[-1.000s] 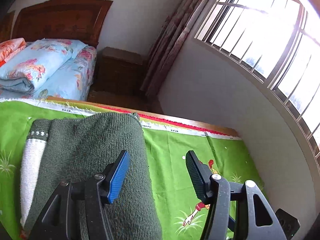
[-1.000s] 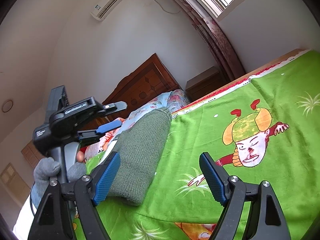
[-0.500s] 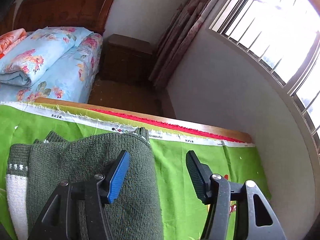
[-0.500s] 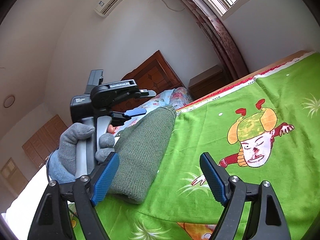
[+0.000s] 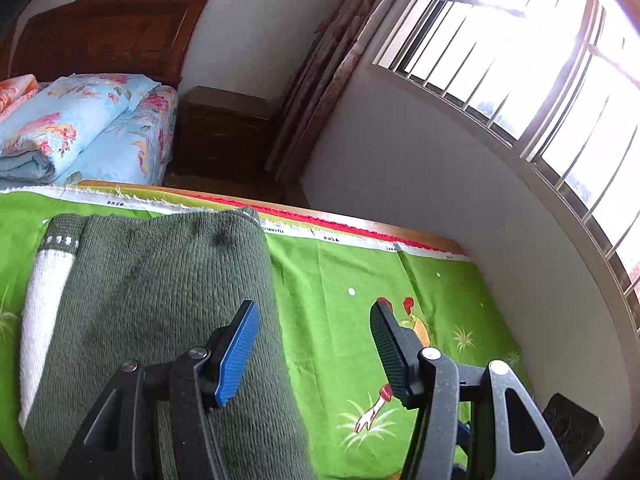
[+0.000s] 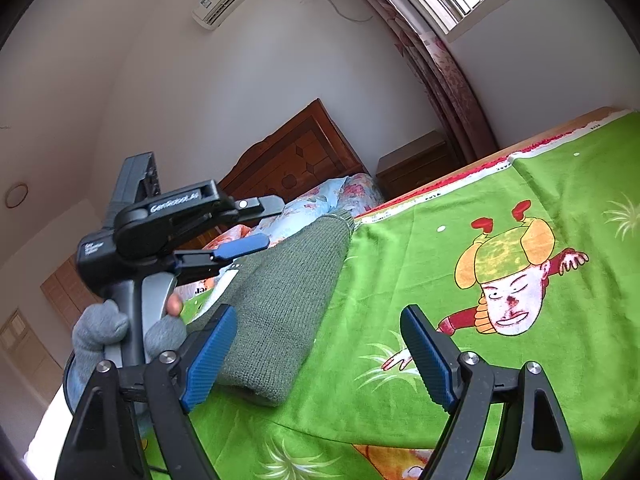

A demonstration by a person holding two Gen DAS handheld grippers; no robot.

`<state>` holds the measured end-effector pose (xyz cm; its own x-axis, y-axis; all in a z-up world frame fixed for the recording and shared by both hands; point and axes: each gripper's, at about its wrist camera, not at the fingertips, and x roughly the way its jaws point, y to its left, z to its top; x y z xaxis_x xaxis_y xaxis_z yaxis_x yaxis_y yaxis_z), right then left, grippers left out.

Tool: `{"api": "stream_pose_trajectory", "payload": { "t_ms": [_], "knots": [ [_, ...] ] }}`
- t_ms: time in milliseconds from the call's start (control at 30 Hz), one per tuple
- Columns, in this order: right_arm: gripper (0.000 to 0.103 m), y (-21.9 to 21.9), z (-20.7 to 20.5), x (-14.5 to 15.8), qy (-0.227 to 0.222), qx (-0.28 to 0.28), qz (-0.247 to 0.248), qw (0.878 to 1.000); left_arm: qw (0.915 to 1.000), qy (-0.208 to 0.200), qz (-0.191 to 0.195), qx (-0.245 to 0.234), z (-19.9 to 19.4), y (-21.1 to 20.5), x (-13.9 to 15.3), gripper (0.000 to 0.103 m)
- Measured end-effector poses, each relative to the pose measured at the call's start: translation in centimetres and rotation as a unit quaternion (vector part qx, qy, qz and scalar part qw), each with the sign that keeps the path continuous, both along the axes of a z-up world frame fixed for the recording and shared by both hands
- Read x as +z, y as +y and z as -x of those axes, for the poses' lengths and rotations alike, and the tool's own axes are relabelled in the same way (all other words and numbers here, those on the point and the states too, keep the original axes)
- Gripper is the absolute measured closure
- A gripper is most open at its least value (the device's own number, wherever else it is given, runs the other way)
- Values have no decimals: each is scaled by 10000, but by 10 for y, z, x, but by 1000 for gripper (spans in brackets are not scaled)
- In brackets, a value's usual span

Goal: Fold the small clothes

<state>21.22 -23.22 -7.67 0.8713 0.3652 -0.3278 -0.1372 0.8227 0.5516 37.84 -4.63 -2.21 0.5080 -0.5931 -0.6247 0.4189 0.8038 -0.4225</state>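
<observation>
- Left hand-held gripper [image 5: 314, 344]: jaws spread wide, nothing between them, hanging above the green cartoon-print cloth [image 5: 360, 280].
- Folded dark green knit sweater [image 5: 160, 300] lies on the cloth, under and ahead of the left hand-held gripper's blue left pad [image 5: 236, 354]; whether the pad touches the knit is unclear.
- White knit band [image 5: 44, 300] shows along the sweater's far-left edge.
- Right hand-held gripper [image 6: 316, 354]: jaws spread wide, holding nothing, over the same cloth.
- In the right wrist view the sweater [image 6: 288, 292] sits ahead-left of the right hand-held gripper, partly behind its left pad [image 6: 208, 356].
- Cartoon figure print [image 6: 508, 276] is ahead-right of the right hand-held gripper.
- Left hand-held gripper also shows in the right wrist view, up-left, above the sweater, gripped by a gray-gloved hand [image 6: 120, 328].
- Beyond the cloth's far edge: floral bedding [image 5: 80, 128], wooden headboard [image 5: 104, 36], nightstand [image 5: 224, 128], curtain [image 5: 320, 92], barred window [image 5: 540, 60].
</observation>
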Motion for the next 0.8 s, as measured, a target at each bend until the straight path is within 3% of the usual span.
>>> {"api": "stream_pose_trajectory", "payload": {
  "t_ms": [67, 167, 367, 533, 667, 800],
  "knots": [
    [0, -4, 2, 0, -21, -53, -72, 10000, 9999, -47, -97, 1, 14, -2, -7, 45],
    [0, -10, 4, -1, -49, -133, -199, 9997, 9987, -468, -218, 18, 35, -3, -14, 44],
    [0, -12, 5, 0, -51, -184, -211, 9996, 9922, -869, -816, 364, 69, -2, -1, 44],
    [0, -4, 3, 1, 9, -185, 7, 9998, 9851, -1007, -1181, 739, 99, 17, -1, 44],
    [0, 6, -1, 0, 112, -122, 282, 9995, 9816, -1054, -1210, 1034, 122, 37, -3, 44],
    [0, 22, -18, -6, 612, -22, 700, 9957, 9775, -1180, -1193, 1280, 148, 56, -1, 44]
  ]
}}
